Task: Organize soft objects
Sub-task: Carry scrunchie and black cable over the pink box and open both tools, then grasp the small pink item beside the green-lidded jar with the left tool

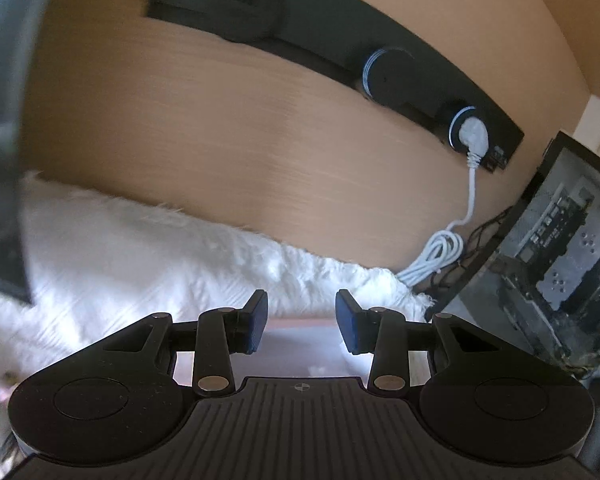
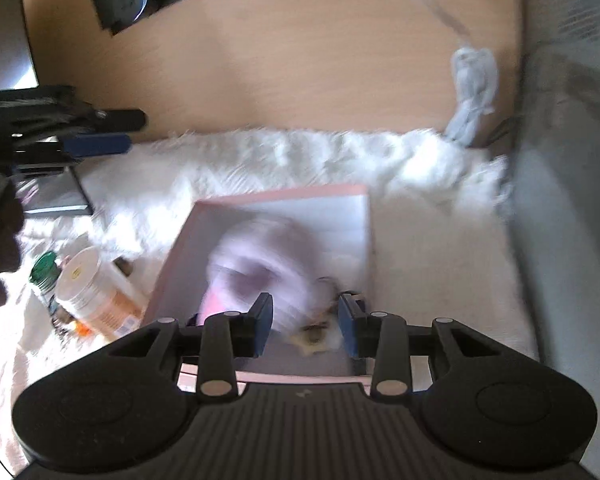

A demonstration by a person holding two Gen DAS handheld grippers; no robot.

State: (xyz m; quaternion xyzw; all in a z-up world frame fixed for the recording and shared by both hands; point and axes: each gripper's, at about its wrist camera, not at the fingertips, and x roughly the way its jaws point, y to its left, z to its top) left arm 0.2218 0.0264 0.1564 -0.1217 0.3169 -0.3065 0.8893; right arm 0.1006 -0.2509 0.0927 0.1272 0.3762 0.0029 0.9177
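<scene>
While the right gripper (image 2: 305, 330) hangs over the pink box (image 2: 260, 200), its jaws stand partly apart with nothing pressed between them; a blurred lilac plush toy (image 2: 260, 264) lies inside the box just ahead of the pads. Left gripper (image 1: 301, 322): jaws also partly apart, empty, above the box's near edge. An orange-labelled canister (image 2: 96, 292) and a green-capped bottle (image 2: 44, 268) lie left of the box on the white furry rug (image 2: 300, 156). Beyond: wooden tabletop (image 1: 220, 128), white cable coil (image 1: 436, 252), black power strip (image 1: 340, 40).
</scene>
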